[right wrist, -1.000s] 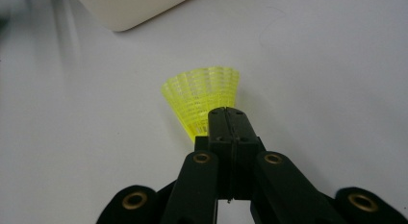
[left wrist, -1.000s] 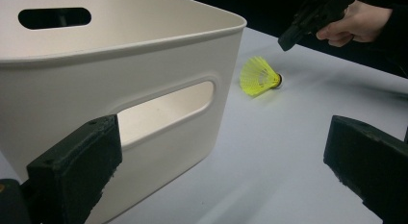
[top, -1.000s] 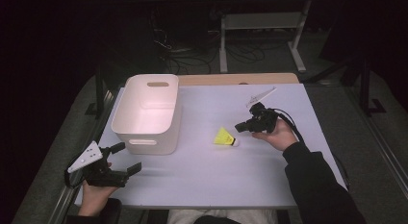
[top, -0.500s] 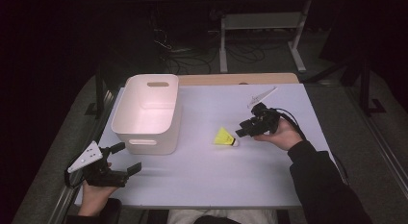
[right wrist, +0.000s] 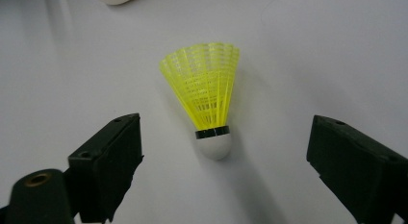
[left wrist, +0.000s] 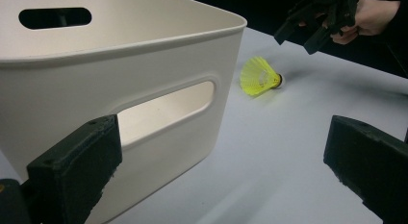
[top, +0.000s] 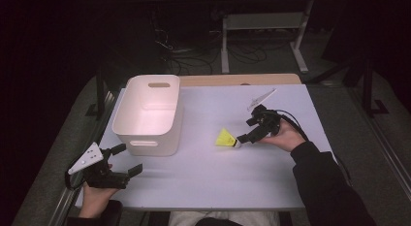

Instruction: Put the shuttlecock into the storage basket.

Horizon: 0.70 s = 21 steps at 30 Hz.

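Observation:
A yellow shuttlecock (top: pixel 226 138) with a white cork lies on its side on the white table (top: pixel 203 172), right of a white bin (top: pixel 148 143). My right gripper (top: pixel 245 130) sits just right of it and has just been opening. Its jaws now stand wide to either side of the cork end without touching the shuttlecock (right wrist: pixel 207 94). My left gripper (top: pixel 127 159) rests open at the table's near left corner, with nothing between its jaws. From there it faces the bin's (left wrist: pixel 120 56) handle slot, the shuttlecock (left wrist: pixel 260 76) and the right gripper (left wrist: pixel 296 41).
The bin is empty and stands at the table's left side. A wooden strip (top: pixel 232 79) runs along the far edge. Beyond it, a metal stand (top: pixel 264 22) and cables (top: pixel 179 56) lie on the dark floor.
The right gripper's jaws have spread apart around the shuttlecock's cork end. Both hands and the shuttlecock have stayed where they were.

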Tool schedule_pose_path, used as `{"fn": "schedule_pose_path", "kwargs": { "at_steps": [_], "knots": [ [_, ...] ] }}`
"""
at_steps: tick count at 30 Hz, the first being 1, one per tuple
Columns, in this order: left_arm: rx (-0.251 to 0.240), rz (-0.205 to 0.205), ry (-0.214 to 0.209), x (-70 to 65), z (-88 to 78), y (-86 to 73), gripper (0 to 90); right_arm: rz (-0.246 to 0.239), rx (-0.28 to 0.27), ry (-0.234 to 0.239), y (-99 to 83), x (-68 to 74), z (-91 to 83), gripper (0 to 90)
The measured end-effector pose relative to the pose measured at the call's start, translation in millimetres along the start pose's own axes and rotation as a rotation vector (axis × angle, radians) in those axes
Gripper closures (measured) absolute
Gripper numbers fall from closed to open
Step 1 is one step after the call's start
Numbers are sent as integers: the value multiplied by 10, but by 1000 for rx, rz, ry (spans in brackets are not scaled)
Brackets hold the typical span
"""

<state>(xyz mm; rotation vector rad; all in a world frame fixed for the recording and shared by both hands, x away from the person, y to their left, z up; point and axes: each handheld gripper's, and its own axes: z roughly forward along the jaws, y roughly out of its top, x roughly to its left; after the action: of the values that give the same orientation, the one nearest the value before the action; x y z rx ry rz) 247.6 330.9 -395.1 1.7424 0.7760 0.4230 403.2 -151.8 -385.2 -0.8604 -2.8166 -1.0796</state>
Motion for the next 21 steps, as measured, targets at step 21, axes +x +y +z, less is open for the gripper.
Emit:
{"fn": "schedule_pose_path", "kwargs": {
  "at_steps": [21],
  "knots": [
    [0,2,-2,1,-5,0,0,-15,74,38,-39,-78,345,0]
  ]
}}
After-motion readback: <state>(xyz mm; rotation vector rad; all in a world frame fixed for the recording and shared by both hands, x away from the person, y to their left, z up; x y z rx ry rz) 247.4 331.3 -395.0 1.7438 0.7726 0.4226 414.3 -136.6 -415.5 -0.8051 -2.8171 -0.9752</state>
